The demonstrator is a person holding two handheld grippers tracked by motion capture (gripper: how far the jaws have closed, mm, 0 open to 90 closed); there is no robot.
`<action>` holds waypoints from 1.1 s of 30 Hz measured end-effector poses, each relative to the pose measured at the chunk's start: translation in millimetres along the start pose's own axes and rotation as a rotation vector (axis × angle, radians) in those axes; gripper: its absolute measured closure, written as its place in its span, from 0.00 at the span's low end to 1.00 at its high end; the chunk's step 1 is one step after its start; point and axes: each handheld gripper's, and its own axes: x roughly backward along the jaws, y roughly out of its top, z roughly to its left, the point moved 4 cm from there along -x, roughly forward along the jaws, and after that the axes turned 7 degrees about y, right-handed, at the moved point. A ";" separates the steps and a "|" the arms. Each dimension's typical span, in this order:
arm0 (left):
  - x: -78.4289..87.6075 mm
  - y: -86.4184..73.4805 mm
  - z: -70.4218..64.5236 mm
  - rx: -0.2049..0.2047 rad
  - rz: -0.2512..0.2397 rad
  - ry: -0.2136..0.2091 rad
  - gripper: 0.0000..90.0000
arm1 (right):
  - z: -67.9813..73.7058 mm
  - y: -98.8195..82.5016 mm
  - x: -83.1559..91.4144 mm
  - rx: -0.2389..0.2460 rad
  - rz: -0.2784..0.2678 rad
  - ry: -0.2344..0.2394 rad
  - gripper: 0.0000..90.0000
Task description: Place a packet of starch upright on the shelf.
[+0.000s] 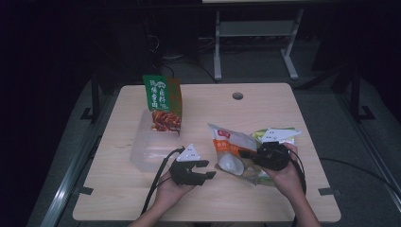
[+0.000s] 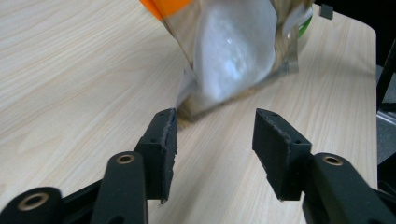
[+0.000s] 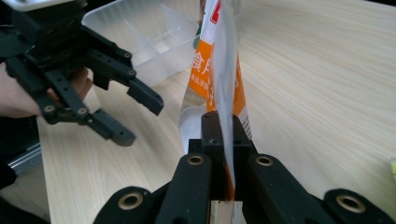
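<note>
The orange-and-clear pouch [image 3: 223, 88] is being pinched by its edge in the closed right gripper [image 3: 223, 140] near the table's [image 1: 265, 101] right edge, kept upright for handling. The left gripper [image 2: 215, 135] is being held open beside it, gripping nothing.

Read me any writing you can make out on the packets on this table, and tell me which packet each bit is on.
"食" on the orange packet, at the top of its white print; the characters below it are cut off by the packet's edge.
White and yellow characters on the green packet standing in the clear plastic box: too small and blurred to read.
Red mark at the orange packet's top: too blurred to read.
</note>
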 end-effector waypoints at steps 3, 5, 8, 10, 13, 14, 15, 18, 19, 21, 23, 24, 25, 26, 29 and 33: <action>5.4 -2.7 -1.9 -0.019 0.000 0.002 0.50 | -1.0 2.8 1.8 0.004 -0.004 -0.012 1.00; 9.0 -5.8 -4.0 -0.018 -0.002 -0.004 0.48 | -1.0 4.7 3.1 0.000 -0.008 -0.016 1.00; 14.0 -9.6 -5.2 -0.017 -0.005 -0.006 0.44 | -1.5 8.2 4.5 0.000 -0.008 -0.026 1.00; 17.4 -11.1 -4.9 -0.025 -0.016 -0.008 0.42 | -1.9 11.0 5.1 -0.006 -0.010 -0.032 1.00; 20.2 -12.7 -5.6 -0.018 -0.026 -0.015 0.40 | -3.4 16.9 4.4 -0.006 0.000 -0.039 1.00; 20.9 -12.9 -5.8 -0.027 -0.025 -0.015 0.39 | -3.7 20.5 3.4 0.002 0.007 -0.047 1.00; 21.5 -12.8 -6.3 -0.037 -0.026 -0.011 0.39 | -3.6 23.8 2.8 0.009 0.010 -0.047 1.00; 22.8 -11.1 -8.6 -0.053 -0.031 -0.007 0.38 | -2.1 33.9 0.4 0.019 0.010 -0.043 1.00; 22.8 -10.4 -9.7 -0.048 -0.040 -0.005 0.38 | -1.8 37.0 -0.5 0.020 0.010 -0.040 1.00; 23.5 -10.2 -10.3 -0.055 -0.039 -0.006 0.37 | -1.1 43.7 -3.7 0.025 0.009 -0.032 1.00; 24.1 -10.5 -10.9 -0.066 -0.040 -0.004 0.37 | -0.4 48.5 -6.2 0.030 0.011 -0.026 1.00; 24.4 -10.7 -11.1 -0.069 -0.040 -0.002 0.37 | 0.1 51.2 -7.6 0.032 0.009 -0.021 1.00; 24.5 -10.8 -11.0 -0.070 -0.041 -0.003 0.37 | 0.8 54.0 -9.1 0.031 0.010 -0.018 1.00; 24.6 -10.9 -10.8 -0.071 -0.042 -0.004 0.37 | 1.2 56.1 -10.3 0.034 0.009 -0.016 1.00; 24.8 -10.9 -9.7 -0.080 -0.047 -0.005 0.37 | 3.7 64.9 -15.0 0.041 0.012 -0.006 1.00; 26.1 -11.3 -10.2 -0.075 -0.049 -0.004 0.37 | 7.1 79.7 -20.3 0.055 0.007 0.012 1.00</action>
